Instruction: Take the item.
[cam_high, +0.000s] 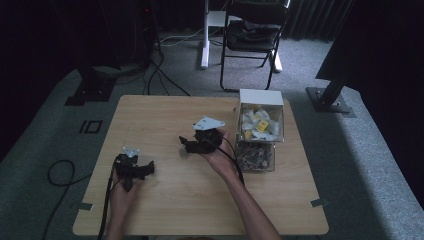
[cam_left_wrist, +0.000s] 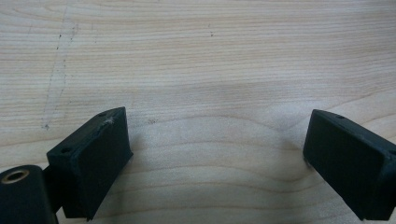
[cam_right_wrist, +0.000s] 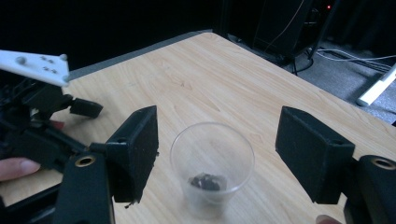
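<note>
A clear plastic cup (cam_right_wrist: 212, 161) stands upright on the wooden table (cam_right_wrist: 210, 70), with a small dark clump at its bottom. My right gripper (cam_right_wrist: 217, 116) is open, and the cup sits between its jaws without touching them. In the high view the right gripper (cam_high: 186, 143) is at the table's middle, pointing left. My left gripper (cam_high: 142, 170) rests near the front left, held by a hand, and is open over bare wood (cam_left_wrist: 217, 119) with nothing between its jaws. It also appears at the left of the right gripper view as the left gripper (cam_right_wrist: 37, 116).
A clear two-part box (cam_high: 260, 131) stands at the table's right: white and yellow pieces in the far part, small mixed bits in the near part. A black folding chair (cam_high: 252, 35) and cables are on the floor beyond the table.
</note>
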